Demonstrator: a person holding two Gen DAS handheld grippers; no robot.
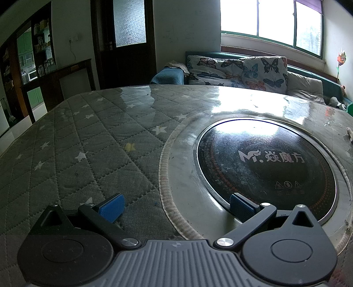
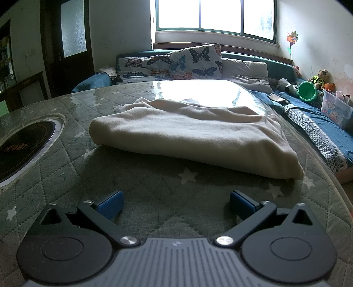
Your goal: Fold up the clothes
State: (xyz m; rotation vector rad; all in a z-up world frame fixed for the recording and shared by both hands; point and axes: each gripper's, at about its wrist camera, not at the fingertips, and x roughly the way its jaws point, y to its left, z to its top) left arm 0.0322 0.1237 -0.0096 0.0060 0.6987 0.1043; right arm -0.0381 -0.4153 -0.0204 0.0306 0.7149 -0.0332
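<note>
Cream garment (image 2: 194, 132), folded into a thick bundle, lies on the quilted star-patterned table cover (image 2: 141, 189), ahead of the right gripper (image 2: 176, 206), whose blue-padded jaws stand wide apart with nothing between them. Left gripper (image 1: 176, 207), jaws likewise spread and empty, hovers low where the cover's stitched edge meets the round black cooktop (image 1: 267, 167) set into the table. Butterfly-print cushions (image 2: 169, 64) line the sofa under the window (image 2: 216, 15).

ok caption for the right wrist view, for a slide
Open right hand-held gripper faces a folded cream cloth on the quilted table.
</note>
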